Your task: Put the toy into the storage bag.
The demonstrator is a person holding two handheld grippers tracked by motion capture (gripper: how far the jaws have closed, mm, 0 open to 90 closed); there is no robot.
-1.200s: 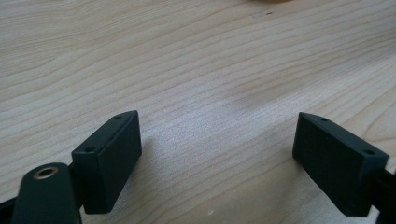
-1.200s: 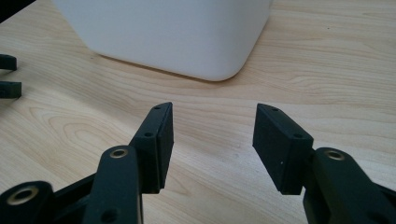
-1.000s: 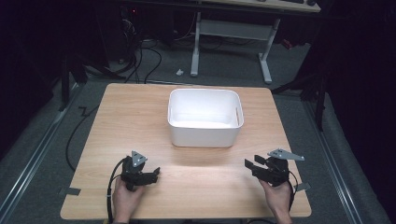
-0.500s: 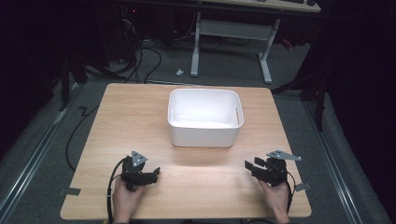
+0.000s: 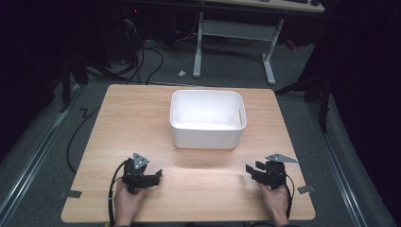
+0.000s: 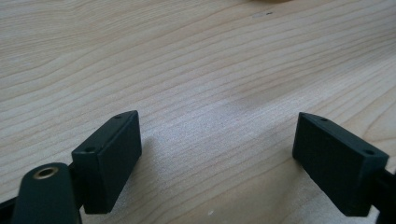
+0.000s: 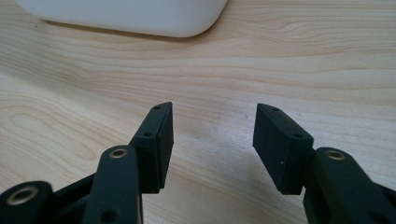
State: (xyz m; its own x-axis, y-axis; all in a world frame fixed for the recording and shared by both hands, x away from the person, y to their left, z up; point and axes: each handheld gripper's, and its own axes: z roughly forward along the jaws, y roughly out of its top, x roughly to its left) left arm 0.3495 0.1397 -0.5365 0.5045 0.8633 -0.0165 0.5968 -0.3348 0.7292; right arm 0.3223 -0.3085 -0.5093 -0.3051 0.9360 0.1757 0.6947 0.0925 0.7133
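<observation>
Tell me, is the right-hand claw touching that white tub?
Apart. In the high view, bare wooden table lies between the right gripper and the white tub; its jaws stand open with nothing between them.

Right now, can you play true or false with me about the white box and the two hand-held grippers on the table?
1. The white box looks empty. True.
2. The left hand-held gripper is squeezing a toy. False: its jaws are apart with nothing between them.
3. The right hand-held gripper is open. True.
4. The box sits on the floor. False: it stands on the wooden table.
5. Both hand-held grippers are inside the box. False: they are near the table's front edge, apart from it.
</observation>
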